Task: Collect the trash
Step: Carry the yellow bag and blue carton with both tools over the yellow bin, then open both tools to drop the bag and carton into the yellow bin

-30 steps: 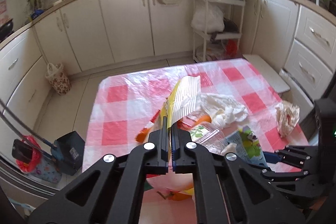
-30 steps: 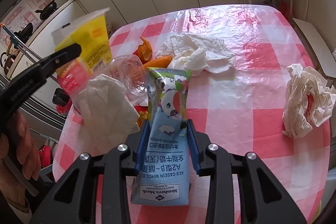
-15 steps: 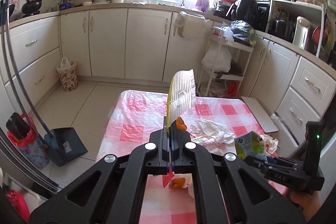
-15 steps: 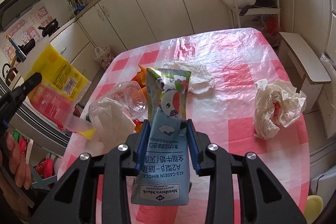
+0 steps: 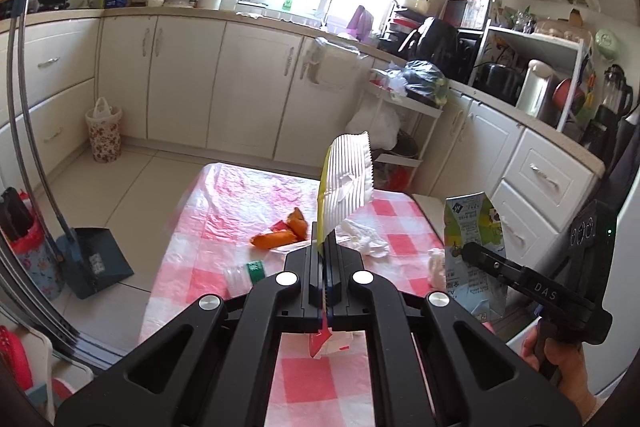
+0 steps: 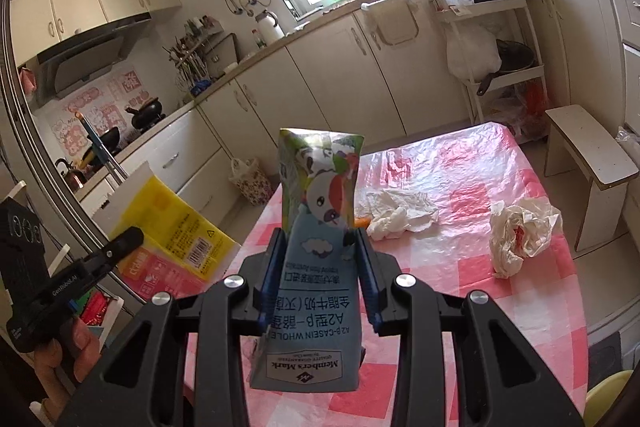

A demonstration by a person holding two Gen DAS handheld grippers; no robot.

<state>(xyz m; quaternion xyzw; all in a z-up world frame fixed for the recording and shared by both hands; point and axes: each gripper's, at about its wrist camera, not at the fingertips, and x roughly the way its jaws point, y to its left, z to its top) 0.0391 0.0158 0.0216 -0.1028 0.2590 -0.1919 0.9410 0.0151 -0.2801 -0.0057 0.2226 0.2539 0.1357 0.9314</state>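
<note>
Above the red-and-white checked tabletop (image 5: 256, 195), your left gripper (image 5: 325, 247) has its fingers clamped tight on a flat yellow-and-white plastic snack wrapper (image 5: 346, 183); your right gripper (image 6: 318, 247) fingers, partly open, pinch a squashed blue milk carton (image 6: 316, 267), both lifted clear.

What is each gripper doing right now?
Left gripper: shut on the yellow wrapper.
Right gripper: shut on the milk carton.
</note>
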